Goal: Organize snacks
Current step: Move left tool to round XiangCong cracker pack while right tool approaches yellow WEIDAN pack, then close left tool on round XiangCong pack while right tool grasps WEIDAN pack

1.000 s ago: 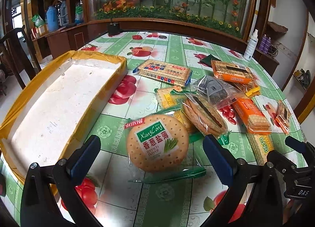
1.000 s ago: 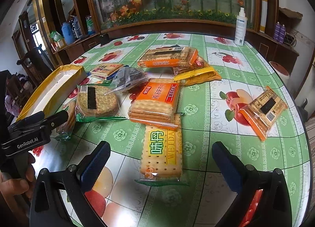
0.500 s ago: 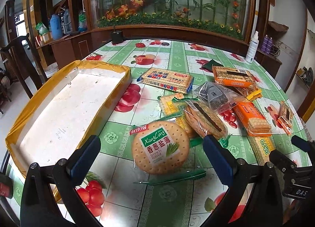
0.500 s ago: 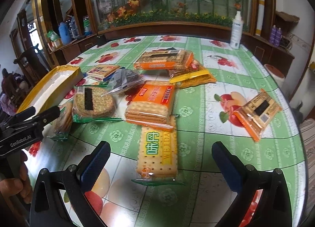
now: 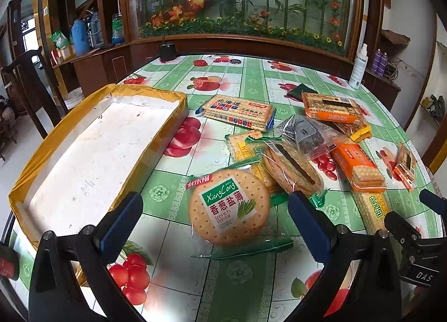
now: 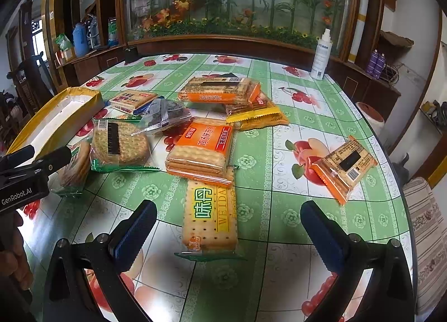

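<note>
Several cracker packs lie on the fruit-print table. My left gripper point(image 5: 215, 210) is open above a round XiangCong cracker pack point(image 5: 229, 207). A yellow-rimmed white tray point(image 5: 92, 151) lies empty to its left. My right gripper point(image 6: 227, 221) is open above a yellow Weida cracker pack point(image 6: 209, 217). Beyond that pack lie an orange cracker pack point(image 6: 202, 148) and a round pack turned barcode up point(image 6: 120, 143). A small orange pack point(image 6: 343, 165) lies apart at the right. The left gripper's body point(image 6: 30, 174) shows at the left edge of the right wrist view.
A blue-ended pack point(image 5: 237, 111), a clear bag with dark contents point(image 5: 307, 132) and an orange pack point(image 5: 332, 107) lie farther back. A white spray bottle point(image 6: 321, 54) stands at the table's far right edge. A wooden counter and planter wall run behind. A chair point(image 5: 28, 84) stands left.
Both grippers have drawn back and risen slightly, so the packs appear a little farther off. Both stay open and nothing on the table has moved.
</note>
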A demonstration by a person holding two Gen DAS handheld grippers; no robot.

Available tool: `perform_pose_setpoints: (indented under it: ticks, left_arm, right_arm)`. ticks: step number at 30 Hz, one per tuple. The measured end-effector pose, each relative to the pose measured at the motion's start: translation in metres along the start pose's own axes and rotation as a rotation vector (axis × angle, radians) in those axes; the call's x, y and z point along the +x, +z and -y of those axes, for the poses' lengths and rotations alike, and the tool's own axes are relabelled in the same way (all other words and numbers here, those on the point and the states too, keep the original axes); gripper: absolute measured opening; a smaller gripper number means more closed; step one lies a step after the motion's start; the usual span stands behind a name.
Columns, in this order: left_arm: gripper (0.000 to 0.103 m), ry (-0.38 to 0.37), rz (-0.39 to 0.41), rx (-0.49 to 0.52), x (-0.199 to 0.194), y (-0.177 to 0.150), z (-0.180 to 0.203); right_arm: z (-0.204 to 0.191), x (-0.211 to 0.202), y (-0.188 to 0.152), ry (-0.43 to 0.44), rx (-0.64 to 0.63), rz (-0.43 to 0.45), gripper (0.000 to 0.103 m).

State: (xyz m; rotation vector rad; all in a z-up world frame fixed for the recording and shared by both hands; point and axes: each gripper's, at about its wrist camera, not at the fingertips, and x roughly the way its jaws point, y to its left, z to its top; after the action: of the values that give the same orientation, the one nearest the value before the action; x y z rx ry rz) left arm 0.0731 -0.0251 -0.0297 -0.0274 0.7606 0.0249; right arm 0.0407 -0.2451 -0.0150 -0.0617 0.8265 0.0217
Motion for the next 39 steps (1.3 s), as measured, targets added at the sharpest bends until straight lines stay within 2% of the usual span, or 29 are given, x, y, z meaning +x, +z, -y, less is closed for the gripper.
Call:
perform_pose_setpoints:
  ticks: [15, 28, 32, 36, 39]
  left_arm:
    - [0.103, -0.012, -0.041, -0.017, 0.014, -0.003, 0.001]
    - [0.103, -0.038, -0.132, -0.06, 0.04, -0.004, 0.003]
    - [0.103, -0.043, -0.194, -0.076, 0.056, -0.007, 0.002]
    - [0.103, -0.023, -0.199, -0.062, 0.06, -0.004, 0.004]
    - [0.099, -0.023, -0.186, -0.069, 0.059, -0.003, 0.001]
  right_arm:
    - [-0.002, 0.012, -0.002, 0.012, 0.001, -0.032, 0.103]
    - [0.008, 0.044, -0.008, 0.131, 0.102, -0.14, 0.103]
    - [0.009, 0.048, -0.009, 0.128, 0.109, -0.142, 0.103]
    - [0.007, 0.05, -0.007, 0.13, 0.101, -0.139, 0.103]
    - [0.006, 0.051, -0.007, 0.121, 0.088, -0.137, 0.097]
